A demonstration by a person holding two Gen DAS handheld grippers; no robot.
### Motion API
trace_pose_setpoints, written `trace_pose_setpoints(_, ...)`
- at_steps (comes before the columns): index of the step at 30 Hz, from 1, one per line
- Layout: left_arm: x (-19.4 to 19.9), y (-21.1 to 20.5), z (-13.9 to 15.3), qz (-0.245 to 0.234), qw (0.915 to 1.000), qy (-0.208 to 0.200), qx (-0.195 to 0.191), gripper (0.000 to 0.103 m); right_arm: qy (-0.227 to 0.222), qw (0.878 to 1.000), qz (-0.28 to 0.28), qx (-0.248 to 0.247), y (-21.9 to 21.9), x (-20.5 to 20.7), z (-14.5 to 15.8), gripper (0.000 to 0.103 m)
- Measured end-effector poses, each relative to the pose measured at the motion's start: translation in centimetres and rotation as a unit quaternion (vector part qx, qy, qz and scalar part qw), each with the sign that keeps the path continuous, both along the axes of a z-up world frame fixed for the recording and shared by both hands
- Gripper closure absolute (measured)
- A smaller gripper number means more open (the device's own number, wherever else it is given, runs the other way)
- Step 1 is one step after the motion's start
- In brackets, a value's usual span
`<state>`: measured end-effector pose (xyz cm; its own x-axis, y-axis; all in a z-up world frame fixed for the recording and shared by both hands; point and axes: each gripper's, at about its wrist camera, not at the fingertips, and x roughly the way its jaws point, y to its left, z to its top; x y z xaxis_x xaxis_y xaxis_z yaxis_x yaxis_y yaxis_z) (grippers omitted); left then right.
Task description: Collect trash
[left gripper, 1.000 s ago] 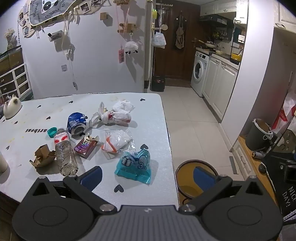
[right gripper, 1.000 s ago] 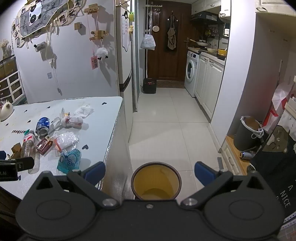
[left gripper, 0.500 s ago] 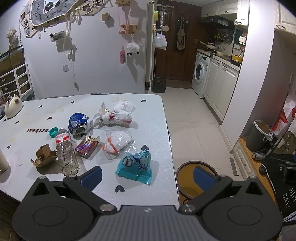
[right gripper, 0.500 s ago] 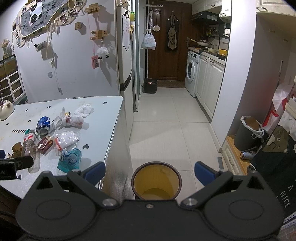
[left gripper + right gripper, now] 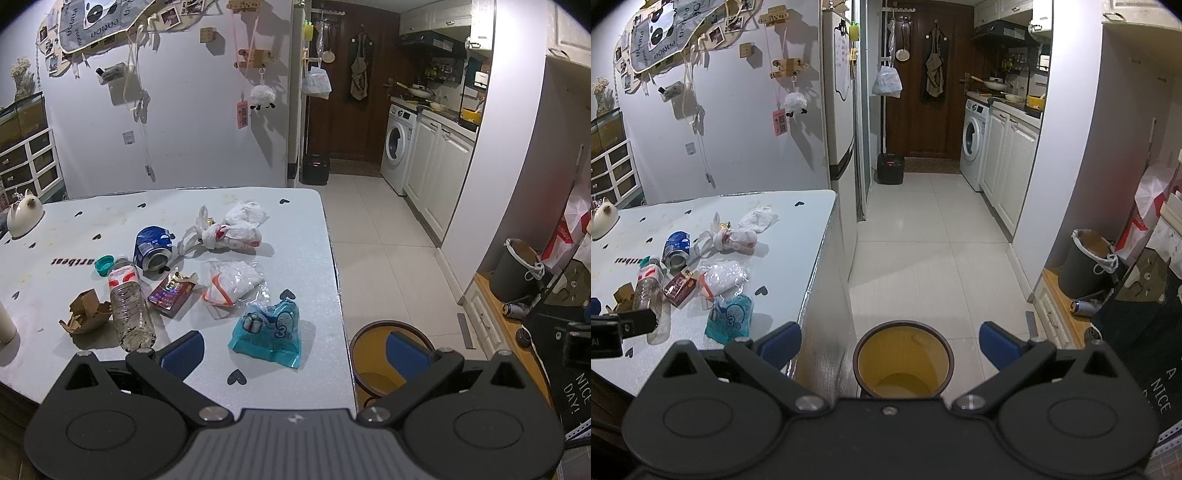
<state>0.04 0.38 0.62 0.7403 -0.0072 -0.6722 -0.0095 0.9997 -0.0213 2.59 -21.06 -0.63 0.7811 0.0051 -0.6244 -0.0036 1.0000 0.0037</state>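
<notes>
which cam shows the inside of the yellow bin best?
Right wrist: the yellow bin sits centred between the open tool fingers, its whole rim and inside visible. Left wrist shows only part of it, cut off by the table edge and a finger.

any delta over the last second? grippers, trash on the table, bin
Nearly none. The left wrist view drifted slightly, so the table sits a touch lower in frame. Nothing was gripped or released: the left gripper and right gripper are open and empty. The teal packet, plastic bottle, crushed can and yellow bin stayed put.
</notes>
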Motion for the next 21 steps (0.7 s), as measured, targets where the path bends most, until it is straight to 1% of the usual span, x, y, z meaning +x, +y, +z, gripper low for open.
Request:
trace_pose_setpoints(12, 0.33, -0.17, -0.28, 0.0, 1.0, -0.002, 0.0, 0.0, 0.0, 1.0, 0.0, 0.0, -0.02, 0.12, -0.08, 0.0)
trace_pose_setpoints(14, 0.38, -0.37, 0.2, 0.001, 1.0, -0.003, 0.001, 0.0, 0.001, 1.0, 0.0, 0.0, -0.02, 0.14, -0.08, 0.0)
trace_pose_setpoints(21, 0.38, -0.57, -0.1, 0.0, 1.0, -0.004, 0.001, 0.0, 0.001, 1.0, 0.0, 0.0, -0.4, 0.36, 0.35, 0.0)
